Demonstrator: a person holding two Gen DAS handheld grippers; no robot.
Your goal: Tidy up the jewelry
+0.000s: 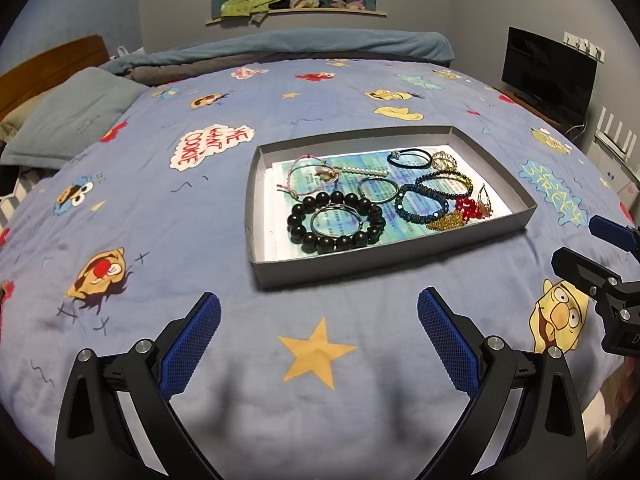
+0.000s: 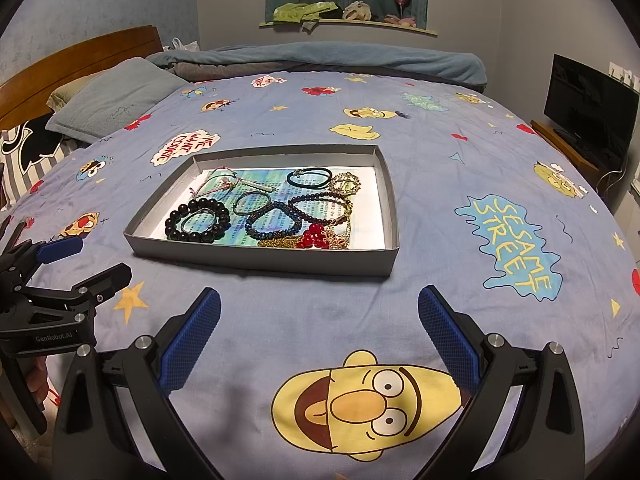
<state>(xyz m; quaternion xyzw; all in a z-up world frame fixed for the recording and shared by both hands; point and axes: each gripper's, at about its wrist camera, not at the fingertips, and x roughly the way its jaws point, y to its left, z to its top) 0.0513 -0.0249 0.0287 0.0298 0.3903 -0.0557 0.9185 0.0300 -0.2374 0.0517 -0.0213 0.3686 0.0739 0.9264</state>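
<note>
Bedspread [image 1: 224, 272] carries a grey tray [image 1: 256, 216] with all the jewelry [image 1: 380, 200] inside, some pieces overlapping. Both the left gripper [image 1: 319, 320] and right gripper [image 2: 319, 320] are spread wide and empty; tidying may be ahead or finished.

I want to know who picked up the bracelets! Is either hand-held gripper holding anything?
No. The left hand-held gripper and right hand-held gripper are both open and empty.

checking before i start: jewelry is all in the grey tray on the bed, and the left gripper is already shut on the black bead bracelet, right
Not quite. The left gripper is open and empty, short of the grey tray; the black bead bracelet lies inside it, as the left wrist view shows. The rest is right.
</note>
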